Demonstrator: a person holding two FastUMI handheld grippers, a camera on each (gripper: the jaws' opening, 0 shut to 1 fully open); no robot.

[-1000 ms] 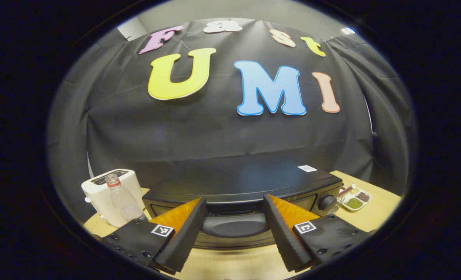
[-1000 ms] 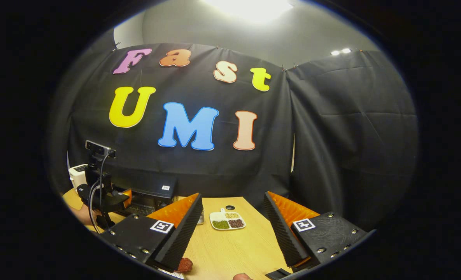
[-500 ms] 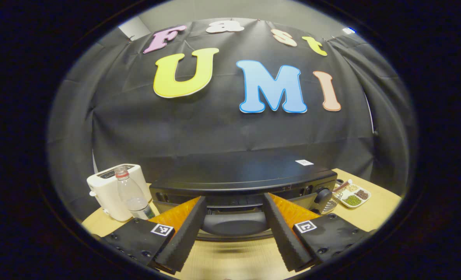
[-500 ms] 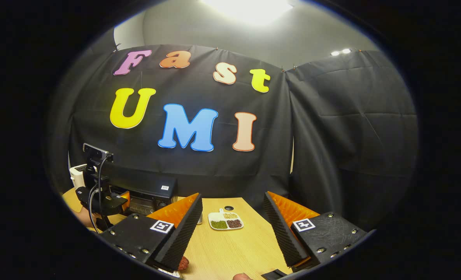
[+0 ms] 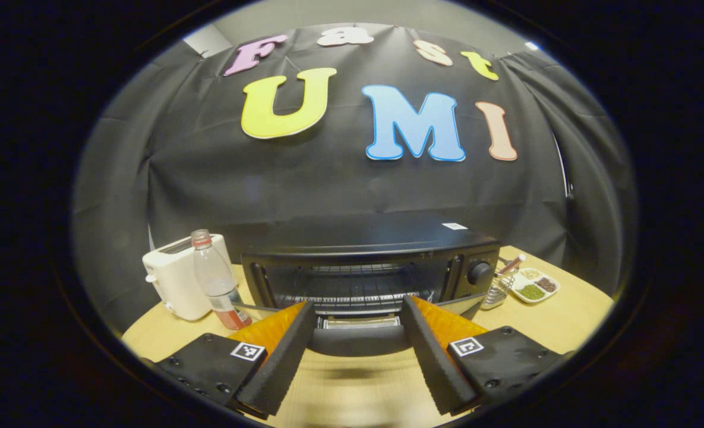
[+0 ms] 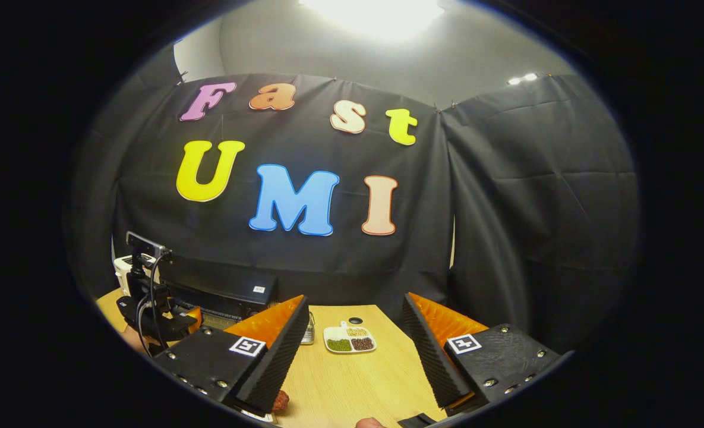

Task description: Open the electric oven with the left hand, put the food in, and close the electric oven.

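Observation:
The black electric oven (image 5: 363, 238) stands straight ahead in the left gripper view with its door swung down, and the wire rack (image 5: 352, 286) inside shows. The door's handle (image 5: 357, 340) lies between the wide-apart fingers of my left gripper (image 5: 359, 304), which do not press on it. In the right gripper view the oven (image 6: 227, 288) is at the far left, with the left gripper's body (image 6: 155, 309) and a hand in front of it. My right gripper (image 6: 354, 299) hangs open over the wooden table (image 6: 357, 380). A reddish piece of food (image 6: 279, 401) lies by its left finger.
Left of the oven are a white toaster (image 5: 176, 279) and a plastic bottle (image 5: 215, 279). To its right lie a small wire rack (image 5: 494, 291) and a white divided dish of beans (image 5: 533, 284), the dish (image 6: 349, 339) also ahead of the right gripper. Black cloth walls the back.
The oven door has swung down from nearly shut to open as my left gripper drew back with the handle between its fingers. The right gripper has barely moved.

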